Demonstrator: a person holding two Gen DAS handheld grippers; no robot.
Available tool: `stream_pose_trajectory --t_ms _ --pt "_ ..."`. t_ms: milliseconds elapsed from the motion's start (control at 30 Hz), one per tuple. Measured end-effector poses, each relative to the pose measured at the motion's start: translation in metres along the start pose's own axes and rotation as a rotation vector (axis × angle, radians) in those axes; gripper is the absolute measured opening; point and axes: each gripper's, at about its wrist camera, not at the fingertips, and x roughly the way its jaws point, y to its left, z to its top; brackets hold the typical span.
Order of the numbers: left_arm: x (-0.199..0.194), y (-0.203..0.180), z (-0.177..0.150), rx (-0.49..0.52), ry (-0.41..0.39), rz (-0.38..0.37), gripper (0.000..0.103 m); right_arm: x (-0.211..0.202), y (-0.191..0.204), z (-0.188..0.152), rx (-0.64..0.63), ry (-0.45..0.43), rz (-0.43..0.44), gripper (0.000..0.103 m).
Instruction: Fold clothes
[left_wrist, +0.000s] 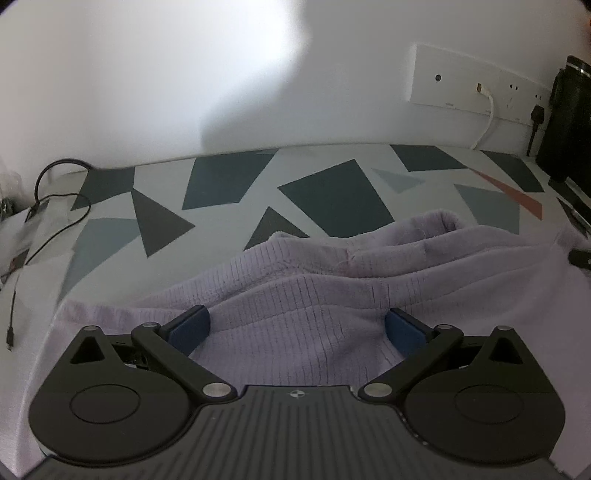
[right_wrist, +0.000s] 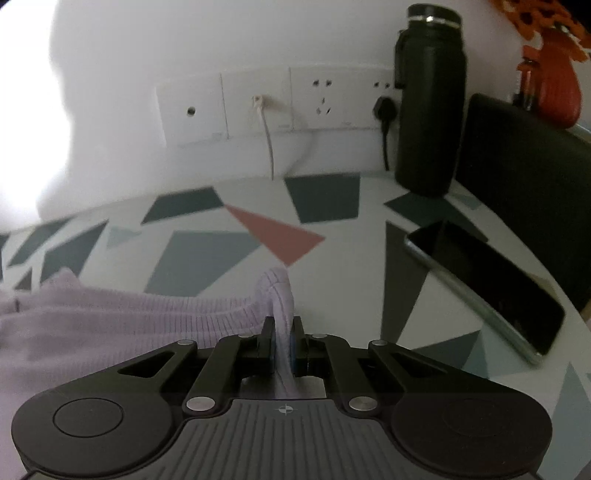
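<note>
The lilac ribbed sweater (left_wrist: 295, 295) lay rumpled on the patterned tabletop (left_wrist: 332, 195), short of the wall sockets (right_wrist: 258, 107), and we judged it light, soft and floppy, apt to sag and stretch if lifted by a single point; its thicker ribbed edge (right_wrist: 229, 314) looked the firmest place to take hold, with both ends pinched so the fabric hung even. Our right claw (right_wrist: 282, 343) was clamped narrow on a bunched corner of that edge, pointing slantwise down toward the sweater, with the phone (right_wrist: 480, 284) lying beyond it, away from the sweater. Our left claw (left_wrist: 295, 328) hung just over the sweater's middle, tilted down, its blue pads (left_wrist: 188, 328) spread wide and gripping nothing.
</note>
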Motion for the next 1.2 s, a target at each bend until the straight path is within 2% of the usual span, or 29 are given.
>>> stream_pose_trajectory --t_ms 33,100,200,267,367,500,567,700,867,1033,1100,1133,1167,1200 --pt "-0.003 0.002 0.000 -0.007 0.000 -0.006 0.103 0.000 0.001 0.000 0.001 0.003 -0.009 0.022" --pt "-0.012 0.008 0.002 -0.024 0.000 -0.016 0.103 -0.010 0.000 0.001 0.029 -0.019 -0.034 0.059" --pt "-0.047 0.019 0.000 -0.028 -0.059 -0.007 0.103 -0.040 -0.010 0.004 0.093 -0.068 0.009 0.078" --pt "-0.080 0.034 -0.009 -0.031 -0.116 -0.007 0.103 -0.062 -0.016 0.005 0.130 -0.087 0.034 0.085" --pt "-0.125 0.068 -0.036 -0.080 -0.145 0.001 0.103 -0.094 -0.019 -0.006 0.165 -0.090 0.086 0.087" --pt "-0.167 0.119 -0.083 -0.216 -0.127 0.003 0.103 -0.127 -0.008 -0.039 0.175 -0.044 0.126 0.089" --pt "-0.184 0.138 -0.107 -0.277 -0.108 0.004 0.099 -0.136 0.001 -0.060 0.156 -0.009 0.120 0.091" --pt "-0.199 0.144 -0.148 -0.278 -0.039 -0.016 0.087 -0.147 0.016 -0.093 0.121 0.056 0.073 0.092" --pt "-0.198 0.138 -0.180 -0.242 0.002 -0.073 0.059 -0.150 0.025 -0.109 0.118 0.071 0.047 0.092" --pt "-0.192 0.132 -0.184 -0.249 -0.014 -0.106 0.057 -0.150 0.035 -0.115 0.103 0.072 0.037 0.096" --pt "-0.188 0.129 -0.185 -0.249 -0.007 -0.122 0.042 -0.148 0.038 -0.118 0.094 0.077 0.024 0.097" --pt "-0.188 0.128 -0.185 -0.242 -0.013 -0.136 0.021 -0.147 0.040 -0.119 0.090 0.078 0.018 0.097" --pt "-0.191 0.126 -0.186 -0.231 -0.025 -0.155 0.007 -0.146 0.041 -0.119 0.087 0.080 0.012 0.098" --pt "-0.195 0.124 -0.187 -0.226 -0.041 -0.153 0.007 -0.145 0.042 -0.120 0.085 0.082 0.008 0.099"
